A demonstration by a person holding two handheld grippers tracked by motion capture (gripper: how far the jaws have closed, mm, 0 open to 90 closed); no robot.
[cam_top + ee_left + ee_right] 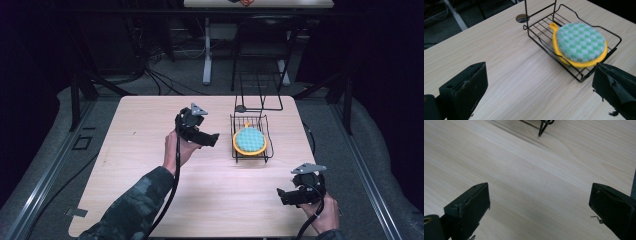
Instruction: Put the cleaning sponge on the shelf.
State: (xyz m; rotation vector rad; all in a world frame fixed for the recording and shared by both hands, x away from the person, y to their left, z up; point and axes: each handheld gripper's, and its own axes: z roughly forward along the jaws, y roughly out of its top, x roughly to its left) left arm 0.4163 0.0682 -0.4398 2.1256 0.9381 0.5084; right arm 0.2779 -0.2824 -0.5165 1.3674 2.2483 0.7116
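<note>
The round green-checked scrubbing pad (pixel 580 41) with its yellow rim lies in the black wire basket (pixel 541 42) at upper right of the left gripper view. The left gripper (pixel 212 140) is spread wide, empty, just left of the basket; the likely pickup wants jaws straddling the pad's rim, clear of the wires. The right gripper (pixel 281 196), also wide and empty, sits at lower right.

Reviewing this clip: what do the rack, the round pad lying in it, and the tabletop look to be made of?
Rack: thin metal wire, glossy black coating, judging by its slim welded rods. Round pad: soft fabric or sponge, with a fuzzy green-and-white checked face, yellow edging and a hanging loop. Tabletop: pale wood or wood-look laminate, matte with printed-looking straight grain; which one cannot be told.
</note>
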